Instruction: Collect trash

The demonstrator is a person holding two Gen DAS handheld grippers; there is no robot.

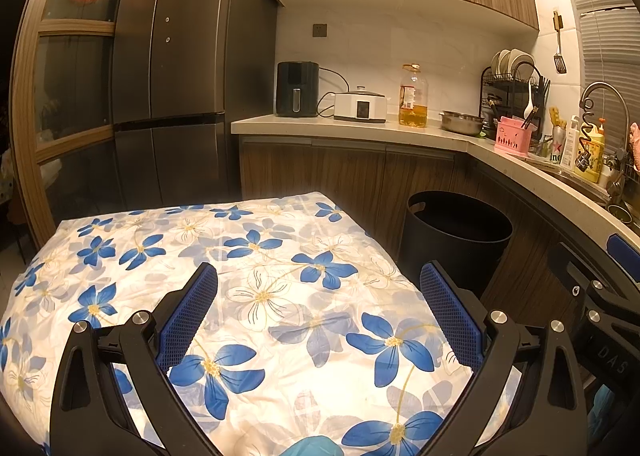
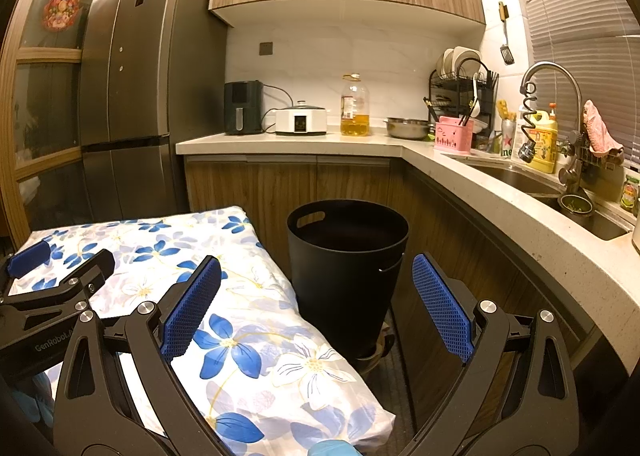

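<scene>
A: Where is the trash bin, and how does it stand?

B: A black round bin [image 2: 347, 268] stands upright on the floor, its long axis vertical and its open mouth facing up. It sits just right of a cloth-covered bench [image 2: 256, 320] patterned with blue flowers, in front of wooden cabinets [image 2: 288, 184]. One handle slot shows near the rim on its far left.

A: What are the grippers doing?

B: The left gripper [image 1: 318, 288] hangs over the floral cloth with its blue-padded fingers [image 1: 188, 316] spread wide, holding nothing. The right gripper [image 2: 316, 280] points toward the bin, its fingers [image 2: 440, 308] also spread apart and empty.

A: Anything hard to make out?

B: The bin's inside is dark, so its contents cannot be told. Its base is partly hidden in the left view by the bench edge. A blue glove [image 2: 332, 448] is cut off at the bottom edge. No loose trash is clearly visible on the cloth.
</scene>
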